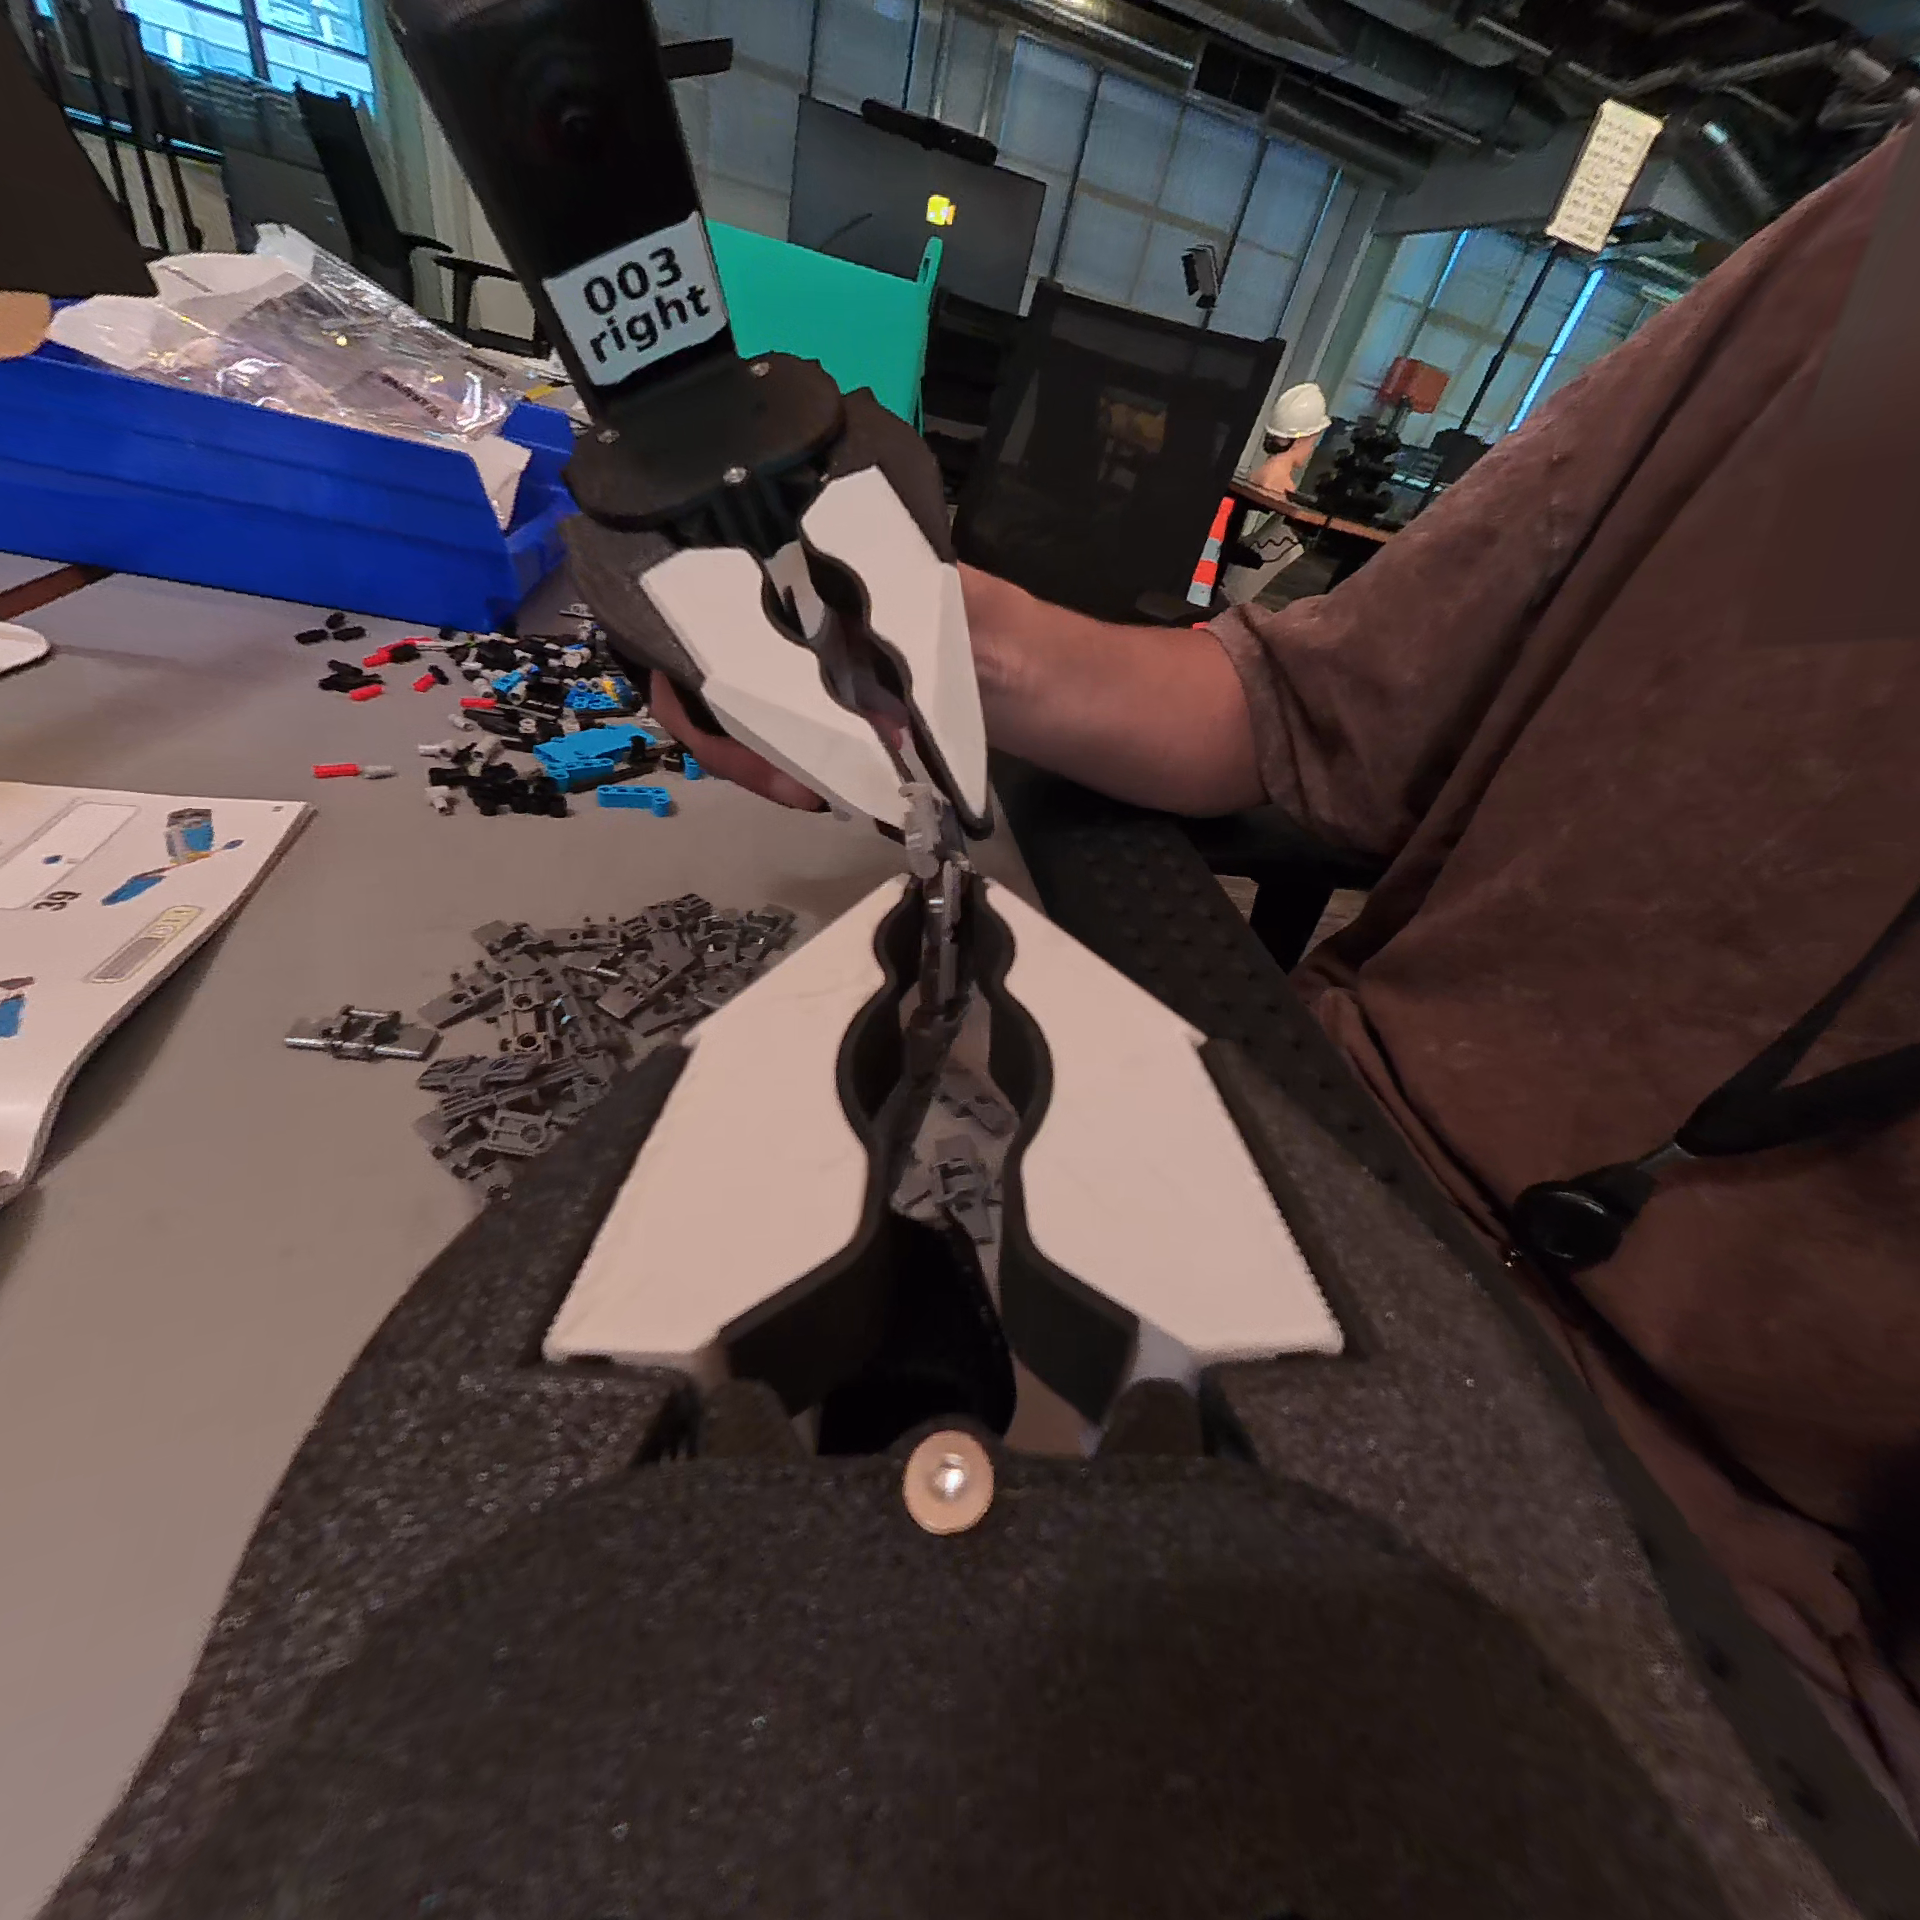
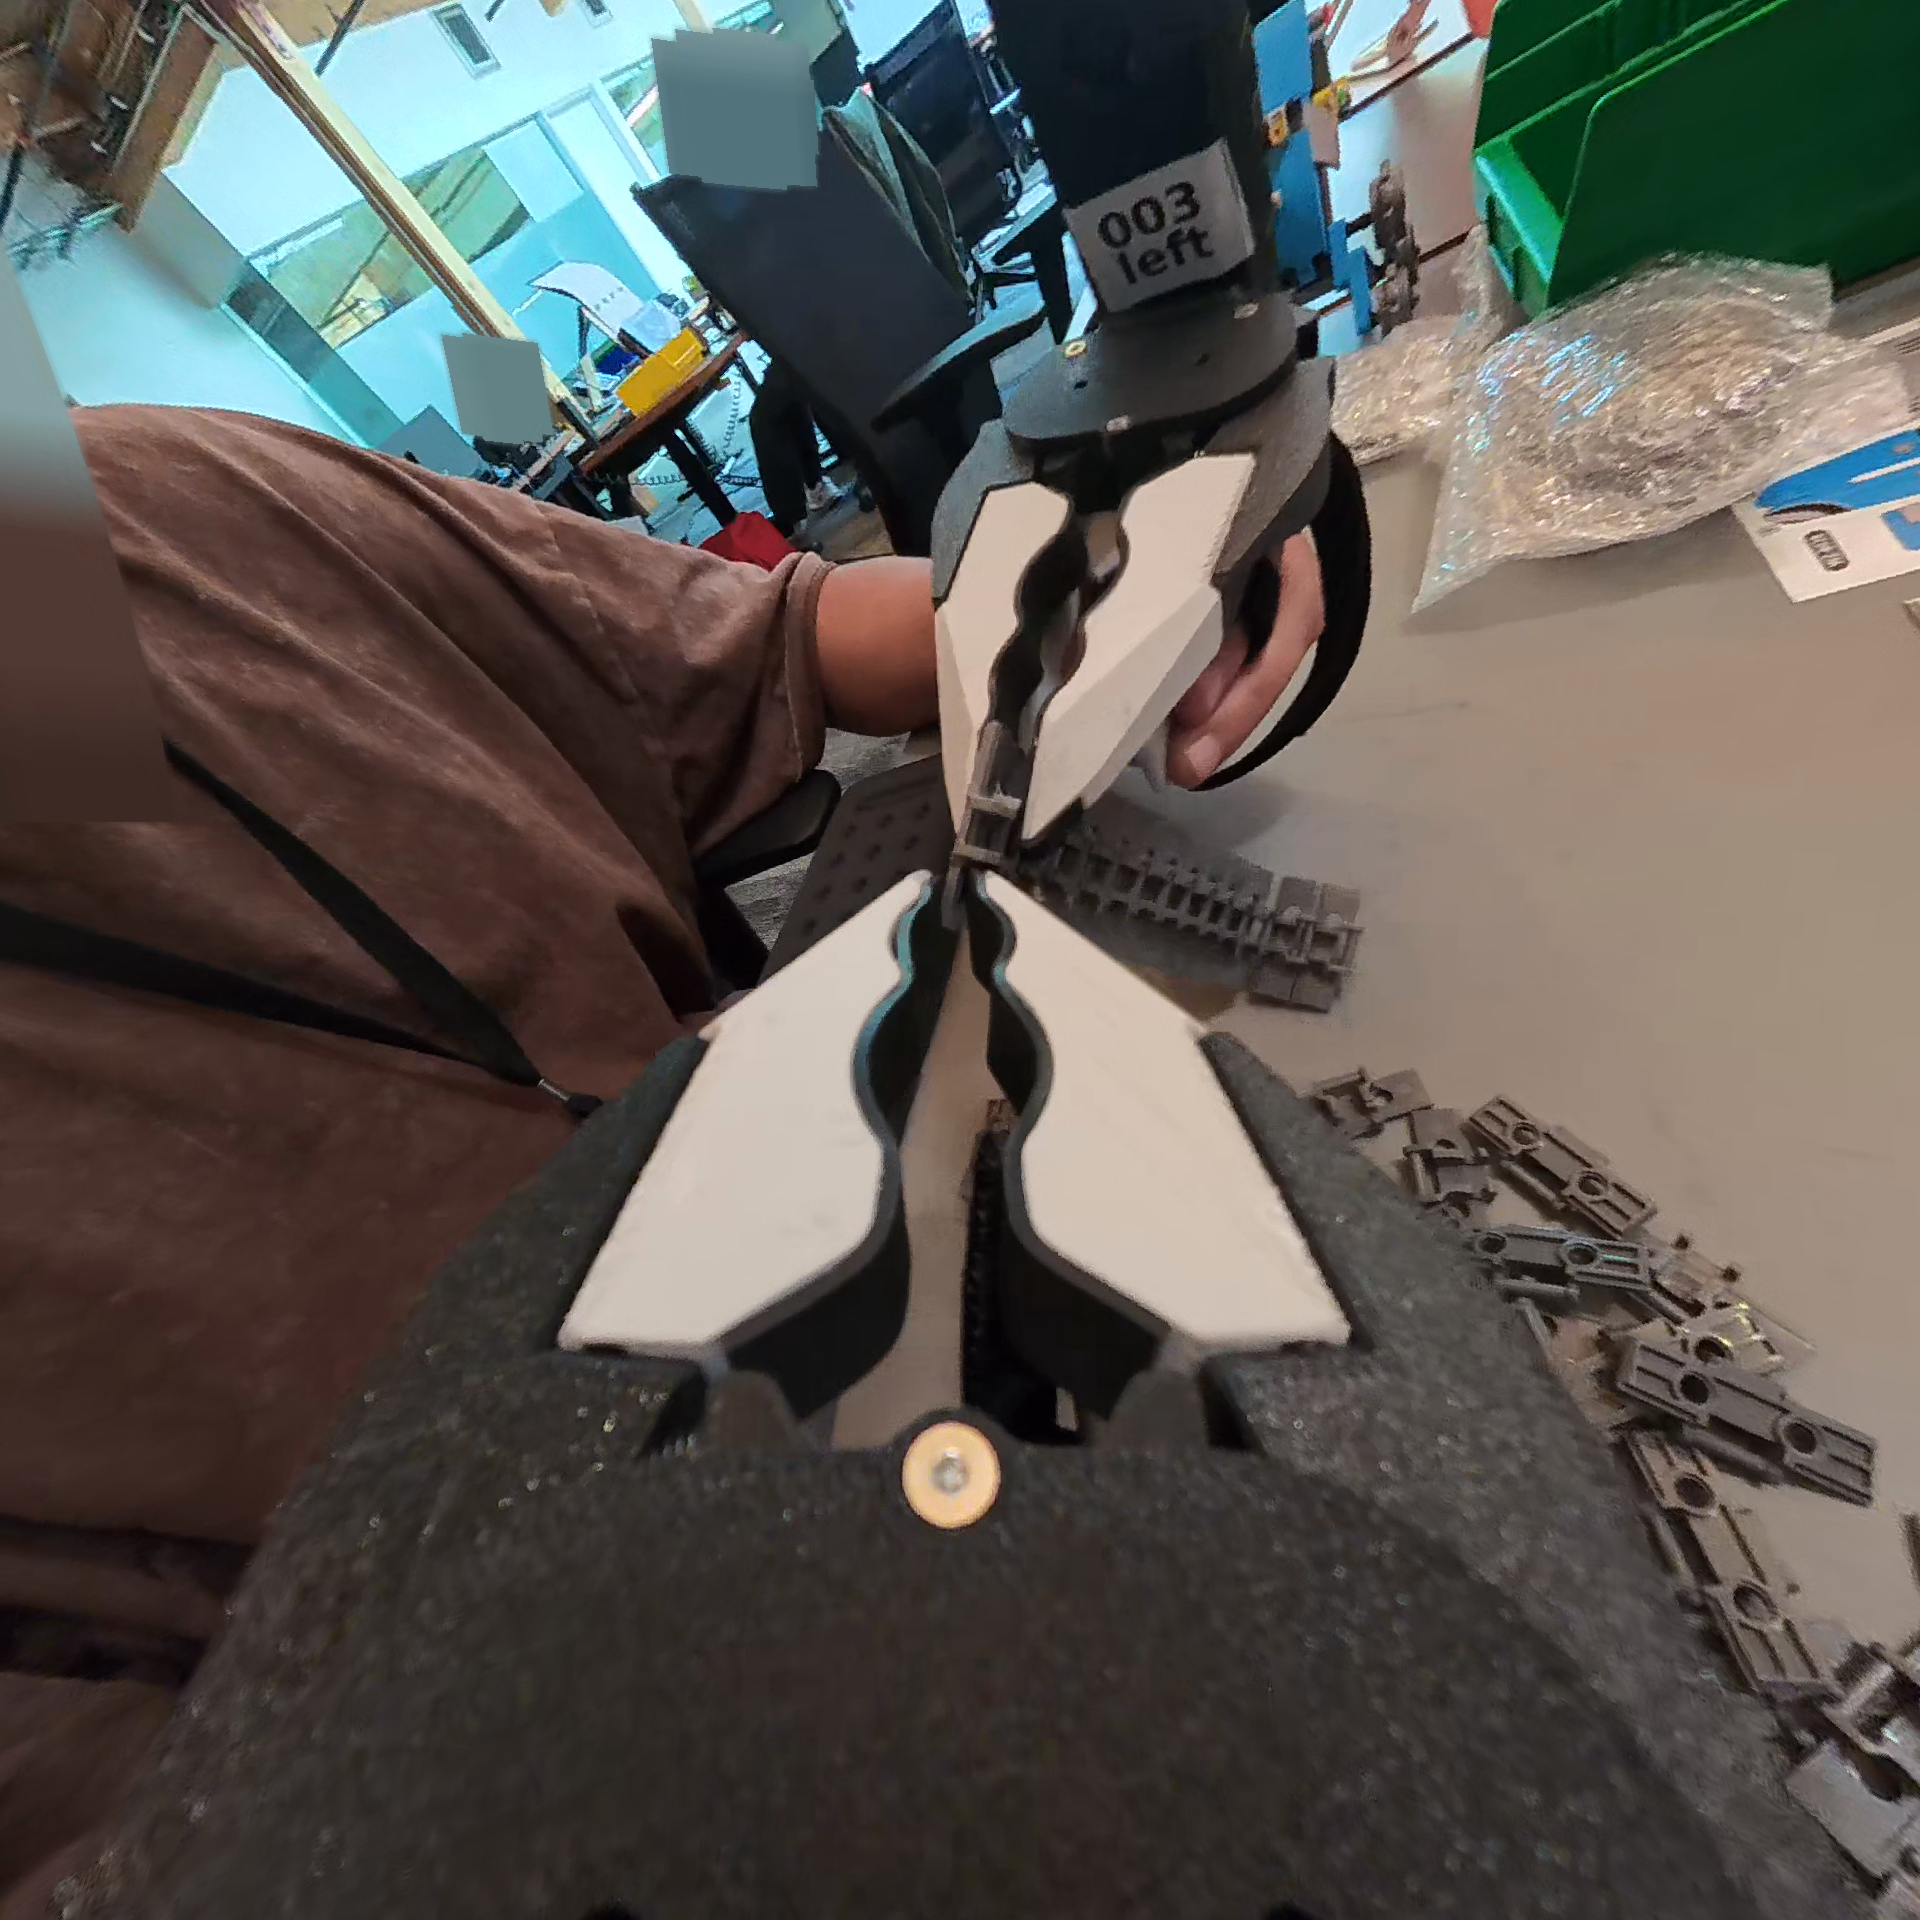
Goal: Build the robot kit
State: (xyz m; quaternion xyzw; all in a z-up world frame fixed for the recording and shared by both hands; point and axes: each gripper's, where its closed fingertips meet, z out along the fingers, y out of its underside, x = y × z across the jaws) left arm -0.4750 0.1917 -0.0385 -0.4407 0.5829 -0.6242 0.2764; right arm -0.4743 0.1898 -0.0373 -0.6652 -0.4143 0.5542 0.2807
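Observation:
My left gripper (image 1: 940, 888) is shut on the end of a dark grey track chain (image 1: 940, 961) that hangs down between its fingers. My right gripper (image 1: 935, 816) comes in from above, tip to tip with it, shut on a single light grey track link (image 1: 918, 831). In the right wrist view my right gripper (image 2: 958, 883) pinches that link (image 2: 954, 902) against the grey piece (image 2: 987, 795) in my left gripper (image 2: 992, 821). The two pieces touch at the tips. A joined strip of track links (image 2: 1195, 914) lies on the table just behind.
A pile of loose grey links (image 1: 582, 997) lies on the grey table (image 1: 260, 1195), also in the right wrist view (image 2: 1662, 1351). Mixed black, blue and red parts (image 1: 540, 707), an open booklet (image 1: 104, 914), a blue bin (image 1: 208, 488), a green bin (image 2: 1714, 135) and plastic bags (image 2: 1610, 416) surround it. A person's brown shirt (image 1: 1558, 831) is close by. Both grippers' tips are close together, under 4 cm apart.

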